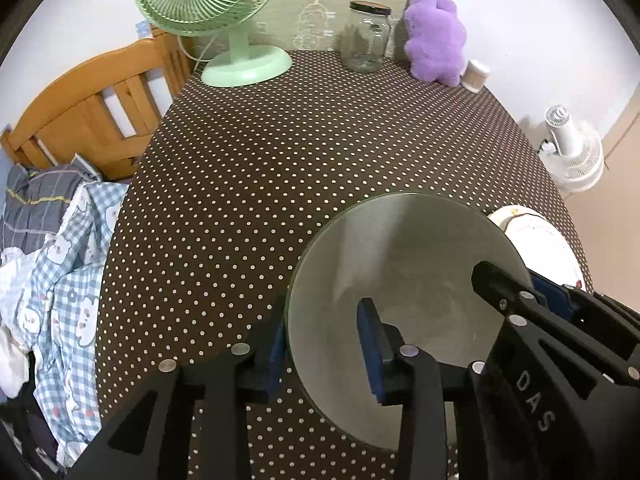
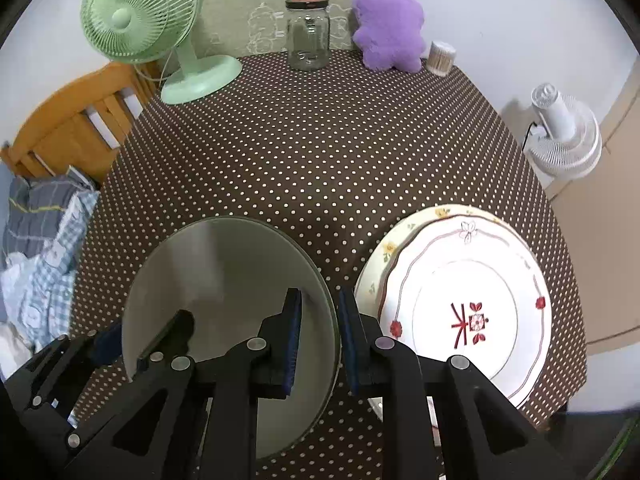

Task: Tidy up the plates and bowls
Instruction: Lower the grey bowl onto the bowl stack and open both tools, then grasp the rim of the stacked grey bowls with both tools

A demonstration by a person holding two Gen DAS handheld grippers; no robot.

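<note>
green fan [image 2: 132, 16], jar [image 2: 308, 36], purple plush [image 2: 386, 24]

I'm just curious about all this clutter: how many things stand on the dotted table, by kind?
Dishes: 3 (grey dish, red-patterned plate, floral plate beneath)
Green desk fan: 1
Glass jar: 1
Purple plush toy: 1
Tub of sticks: 1
Total: 7

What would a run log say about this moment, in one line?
left claw: open, straddling bowl rim | right claw: shut on bowl's opposite rim | stacked plates: beside bowl, untouched
</note>
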